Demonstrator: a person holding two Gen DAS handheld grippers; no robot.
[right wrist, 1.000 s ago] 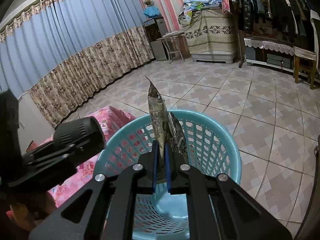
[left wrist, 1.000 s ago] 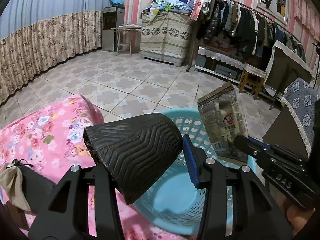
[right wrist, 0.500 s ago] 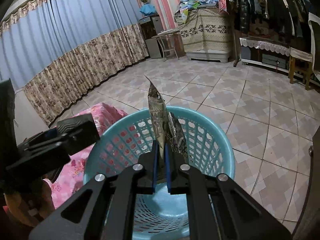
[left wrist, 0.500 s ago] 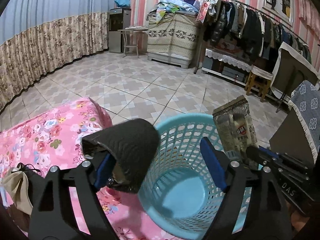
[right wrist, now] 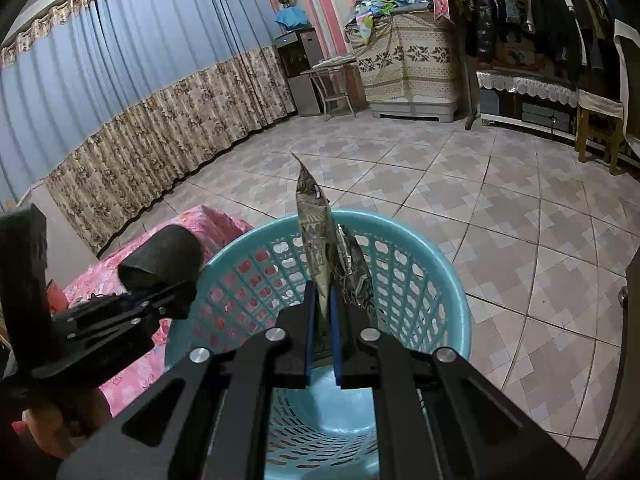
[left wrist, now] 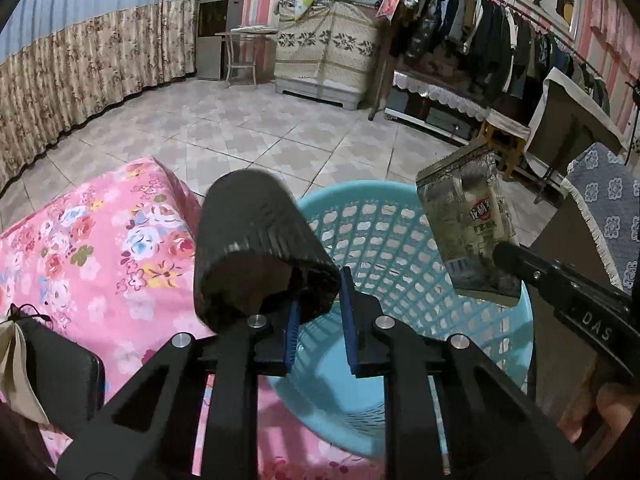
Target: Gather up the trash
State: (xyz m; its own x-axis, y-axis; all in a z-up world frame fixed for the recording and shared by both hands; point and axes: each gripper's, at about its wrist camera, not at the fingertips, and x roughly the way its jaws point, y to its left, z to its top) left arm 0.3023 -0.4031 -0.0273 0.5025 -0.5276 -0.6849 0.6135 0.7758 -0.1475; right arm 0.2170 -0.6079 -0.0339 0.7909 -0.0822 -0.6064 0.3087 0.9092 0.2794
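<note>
While pale patterned floor tiles (right wrist: 500,216) spread toward a clothes rack (left wrist: 500,40) and a floral curtain (right wrist: 160,140), a turquoise lattice basket (right wrist: 436,280) stands against a pink floral bedspread (left wrist: 92,240). Left gripper (left wrist: 318,316) is clamped on the edge of a black ribbed rolled mat (left wrist: 256,248), whose long axis points up and away, just beside the rim. Right gripper (right wrist: 322,332) pinches a crinkled snack wrapper (right wrist: 316,232) upright over the basket.

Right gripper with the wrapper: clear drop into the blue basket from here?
Probably yes. The right gripper holds the wrapper over the open blue basket; nothing sits between them. The left gripper with its black roll is off to the side.
</note>
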